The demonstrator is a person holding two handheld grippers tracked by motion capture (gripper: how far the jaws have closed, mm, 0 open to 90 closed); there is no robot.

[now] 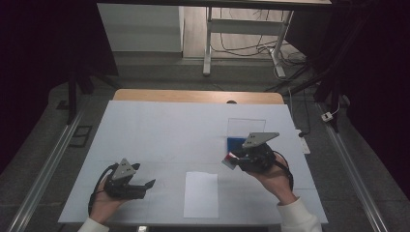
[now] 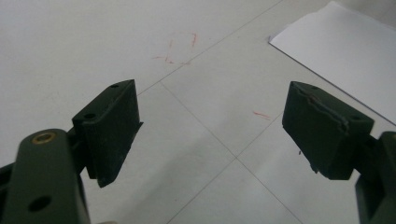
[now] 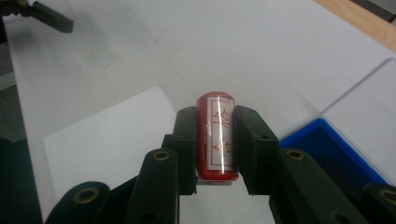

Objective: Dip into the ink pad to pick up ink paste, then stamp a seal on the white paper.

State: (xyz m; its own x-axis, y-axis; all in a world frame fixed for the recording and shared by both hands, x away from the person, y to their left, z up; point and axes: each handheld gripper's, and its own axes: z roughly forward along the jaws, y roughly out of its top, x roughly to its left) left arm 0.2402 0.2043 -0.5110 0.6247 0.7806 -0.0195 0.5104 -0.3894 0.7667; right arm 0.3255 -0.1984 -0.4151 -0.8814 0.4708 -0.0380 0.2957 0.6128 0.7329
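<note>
My right gripper [image 3: 215,140] is shut on a red cylindrical stamp [image 3: 215,135] with a white label and red characters; the stamp lies between the two pads. In the high view that gripper [image 1: 233,161] hovers over the table right of centre, close to a blue pad [image 1: 236,142] in a clear box. A white sheet of paper [image 1: 201,193] lies near the front edge, left of and below the right gripper. My left gripper [image 1: 145,186] rests at the front left with its jaws wide apart and nothing between them [image 2: 210,135]; the paper's corner [image 2: 341,51] lies beyond it.
The table [image 1: 159,130] is covered in white board with faint seams and small red marks [image 2: 180,46]. A wooden edge [image 1: 193,95] shows at the far side. Dark floor, rails and a desk frame with cables lie beyond.
</note>
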